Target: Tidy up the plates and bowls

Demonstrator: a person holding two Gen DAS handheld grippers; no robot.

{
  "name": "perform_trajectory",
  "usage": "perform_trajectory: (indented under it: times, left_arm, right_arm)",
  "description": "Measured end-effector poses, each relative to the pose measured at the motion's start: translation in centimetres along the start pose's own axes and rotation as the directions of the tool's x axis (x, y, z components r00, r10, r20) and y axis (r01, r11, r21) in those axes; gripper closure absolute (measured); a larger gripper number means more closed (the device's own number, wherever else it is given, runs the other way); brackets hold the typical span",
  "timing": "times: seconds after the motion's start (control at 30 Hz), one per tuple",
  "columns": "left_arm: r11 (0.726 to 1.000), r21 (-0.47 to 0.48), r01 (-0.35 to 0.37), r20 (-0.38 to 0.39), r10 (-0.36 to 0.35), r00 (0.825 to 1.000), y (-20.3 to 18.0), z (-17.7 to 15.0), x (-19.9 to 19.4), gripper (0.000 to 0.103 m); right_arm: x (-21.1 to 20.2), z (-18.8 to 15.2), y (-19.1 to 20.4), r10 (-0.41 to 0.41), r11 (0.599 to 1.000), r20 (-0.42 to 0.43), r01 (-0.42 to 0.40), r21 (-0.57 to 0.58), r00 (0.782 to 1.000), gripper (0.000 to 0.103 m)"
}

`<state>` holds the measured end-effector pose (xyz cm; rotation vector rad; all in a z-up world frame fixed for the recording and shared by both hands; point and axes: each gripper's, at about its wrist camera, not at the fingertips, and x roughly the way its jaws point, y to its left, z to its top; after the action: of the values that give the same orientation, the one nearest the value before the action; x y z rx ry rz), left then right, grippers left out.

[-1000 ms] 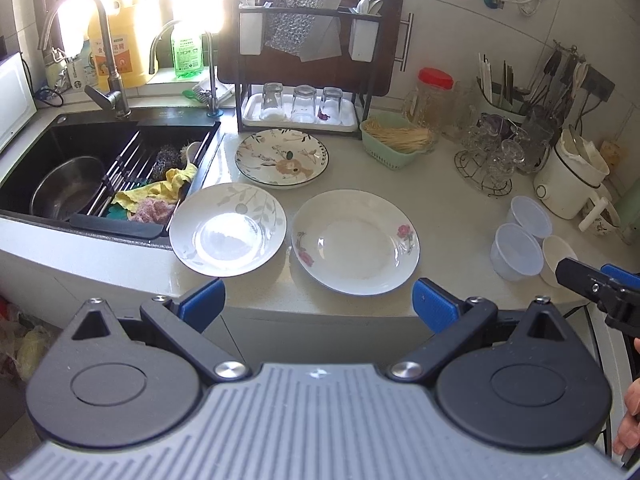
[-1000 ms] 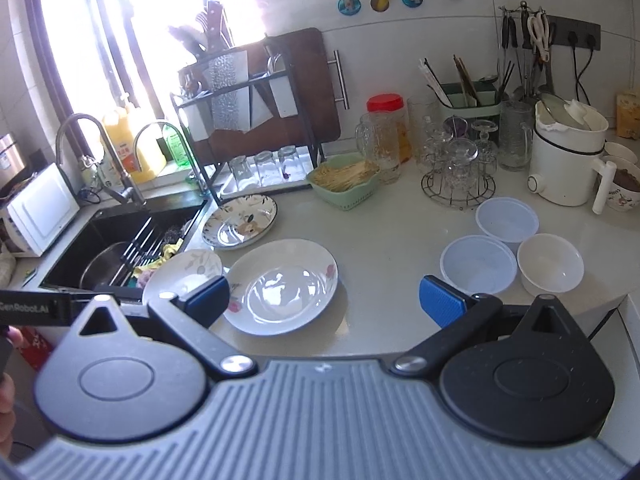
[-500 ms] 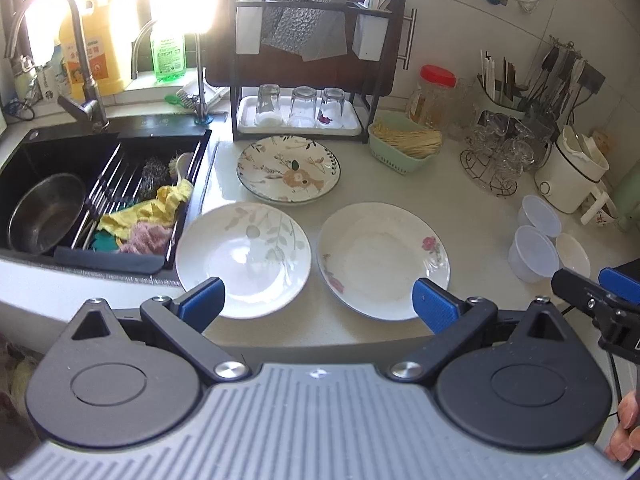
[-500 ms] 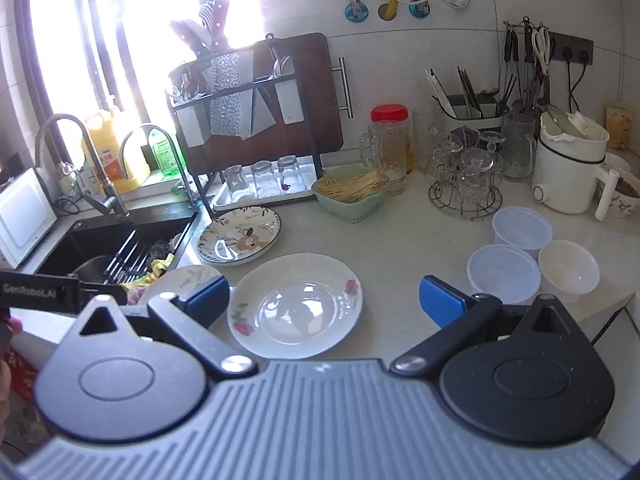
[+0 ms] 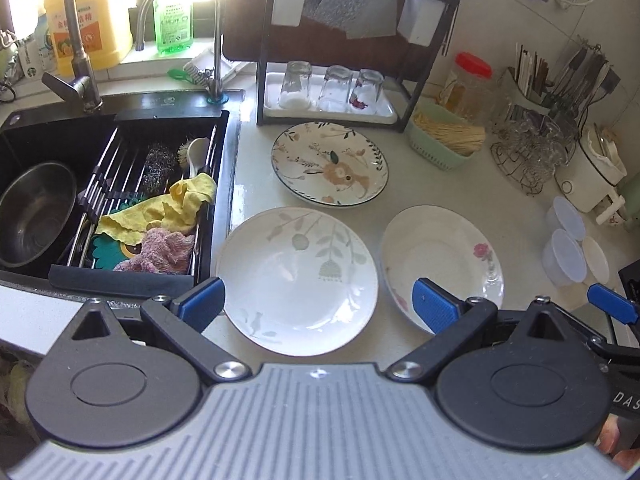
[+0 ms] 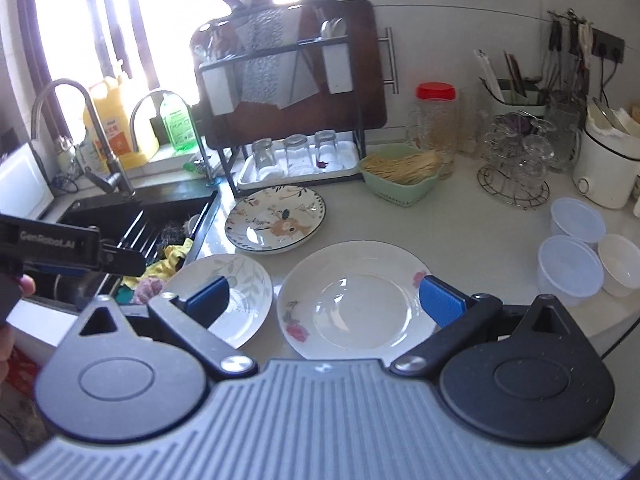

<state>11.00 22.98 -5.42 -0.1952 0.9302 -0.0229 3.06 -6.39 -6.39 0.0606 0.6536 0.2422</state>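
Three plates lie on the pale counter. A white leaf-pattern plate [image 5: 298, 280] lies between the open fingers of my left gripper [image 5: 316, 304], which hovers over its near rim. A white rose-pattern plate [image 5: 440, 258] lies to its right; in the right wrist view this plate [image 6: 356, 300] lies just ahead of my open, empty right gripper [image 6: 326, 298]. A dark-rimmed floral plate [image 5: 330, 162] lies behind them. Two clear plastic bowls [image 6: 570, 268] and a white bowl [image 6: 622, 264] stand at the right.
A black sink [image 5: 52, 152] with a steel bowl, rack and cloths is at the left. A black dish rack [image 5: 332, 92] with three upturned glasses stands behind the plates. A green basket [image 5: 446, 140], a glass holder [image 5: 528, 152] and a white cooker [image 5: 592, 176] stand at the back right.
Both grippers have moved forward toward the counter. The left one has come over the leaf-pattern plate; the right one has closed in on the rose-pattern plate. No object has moved.
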Motion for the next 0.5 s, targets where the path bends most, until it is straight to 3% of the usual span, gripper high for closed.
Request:
perform_trajectory:
  times: [0.13,0.37,0.5]
  left_arm:
    - [1.000,-0.008,0.013,-0.005,-0.013,1.000,3.2,0.2,3.3,0.002]
    - [0.998,-0.026,0.048,-0.089,-0.050,0.995,8.9,1.2,9.1,0.002]
    - [0.996,-0.046,0.072,-0.127,-0.078,0.989,11.1,1.9,11.7,0.002]
  right_arm:
    - [2.5,-0.2,1.7,0.006,1.000,-0.039,-0.006,0.005,0.999,0.000]
    - [7.2,-1.6,2.4,0.077,0.969,-0.151,-0.038,0.243,0.986,0.000]
    - [9.6,-2.4,2.9,0.101,0.943,-0.197,-0.031,0.331,0.975,0.009]
